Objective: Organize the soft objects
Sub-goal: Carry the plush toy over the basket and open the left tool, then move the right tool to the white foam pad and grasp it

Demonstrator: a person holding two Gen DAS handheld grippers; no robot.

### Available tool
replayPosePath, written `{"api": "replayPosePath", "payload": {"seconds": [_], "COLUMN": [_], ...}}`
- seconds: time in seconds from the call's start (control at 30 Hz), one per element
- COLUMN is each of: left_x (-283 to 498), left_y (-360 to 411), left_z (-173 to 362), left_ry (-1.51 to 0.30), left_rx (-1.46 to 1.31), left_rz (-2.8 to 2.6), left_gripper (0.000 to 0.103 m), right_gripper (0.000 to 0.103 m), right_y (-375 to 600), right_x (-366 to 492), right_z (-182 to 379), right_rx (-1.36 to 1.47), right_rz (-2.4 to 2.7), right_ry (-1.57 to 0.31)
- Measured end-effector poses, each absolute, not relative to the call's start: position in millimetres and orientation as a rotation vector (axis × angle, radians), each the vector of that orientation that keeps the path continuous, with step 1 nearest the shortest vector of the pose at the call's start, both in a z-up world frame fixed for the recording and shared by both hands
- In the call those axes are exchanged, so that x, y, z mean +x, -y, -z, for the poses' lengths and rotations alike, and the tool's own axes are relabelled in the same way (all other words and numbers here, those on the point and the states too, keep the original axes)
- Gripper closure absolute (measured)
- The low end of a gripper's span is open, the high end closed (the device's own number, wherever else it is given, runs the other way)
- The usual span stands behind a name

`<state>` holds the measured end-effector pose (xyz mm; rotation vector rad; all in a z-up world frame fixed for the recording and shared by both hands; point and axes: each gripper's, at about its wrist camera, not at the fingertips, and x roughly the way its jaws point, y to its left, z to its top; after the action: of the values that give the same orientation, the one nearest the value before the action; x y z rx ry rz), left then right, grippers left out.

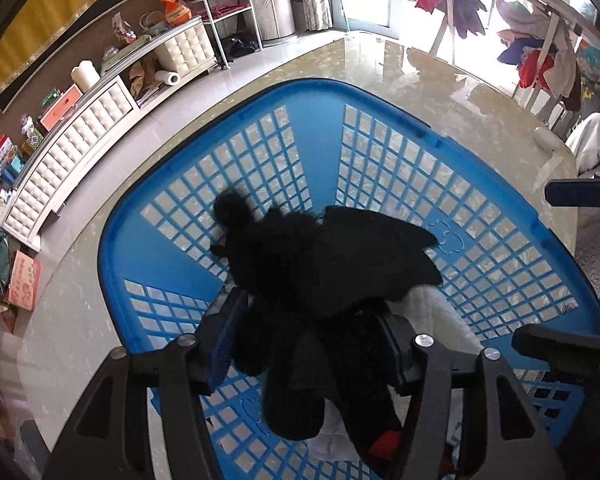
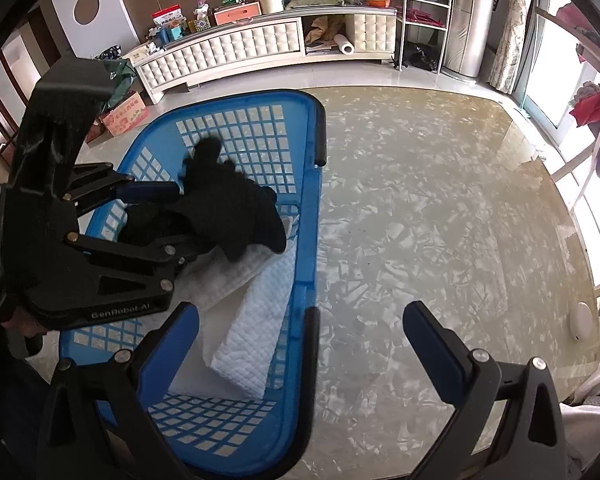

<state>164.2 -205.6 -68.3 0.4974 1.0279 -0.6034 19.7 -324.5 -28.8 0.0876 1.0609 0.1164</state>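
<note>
The marbled counter [image 2: 420, 200] takes up most of the right-wrist view, and its right and far parts carry nothing soft that can be made out. On its left side stands the blue lattice basket [image 2: 308, 216], the largest thing on it.

Inside the basket, toward the near end, lie folded white cloths: a quilted white pad [image 2: 256, 320] and a white towel [image 2: 236, 272] under it or beside it; which overlaps which is hard to tell.

Over those sits the black plush toy [image 1: 332, 264], winged, with a small red patch near its lower end. It is within the basket, low over the white cloths. Whether it already rests on them cannot be told.

The left tool [image 1: 312, 340] is closed on the plush, its fingers pressed into the dark body. The right tool [image 2: 356, 344] stands wide and holds nothing, hanging over the basket's right rim and the bare counter.

Judging by this, the sorting looks far along: cloths packed, plush nearly placed. What seems left is letting go of the plush and lifting the left tool clear.
</note>
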Motion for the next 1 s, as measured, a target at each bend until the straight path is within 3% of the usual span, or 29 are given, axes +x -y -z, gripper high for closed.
{"api": "replayPosePath", "payload": {"seconds": [0.27,0.7,0.87,1.0], "left_x": [156.0,134.9,118.1,100.4], "left_y": [211.1,186.4,153.7,127.0], "left_z": [67.2,26.9,2.5,-8.8], "left_ry": [-1.061,-1.009,-0.963,-0.93], "left_rx": [0.462,0.39,0.362,0.348], "left_rz": [0.609,0.58,0.54,0.505], "left_gripper": [0.02,0.017,0.0,0.0], "right_gripper": [0.001,0.001,0.001,0.001], "right_y": [330.5,325.4,304.0,282.9], "right_x": [14.2,1.6,-5.2,-6.2], "right_z": [25.3,6.6,0.1,-5.3], "right_rx": [0.1,0.117,0.125,0.114], "right_rz": [-0.113,-0.154,-0.182,-0.193], "right_ry": [-1.058,-1.039,-1.036,-1.037]}}
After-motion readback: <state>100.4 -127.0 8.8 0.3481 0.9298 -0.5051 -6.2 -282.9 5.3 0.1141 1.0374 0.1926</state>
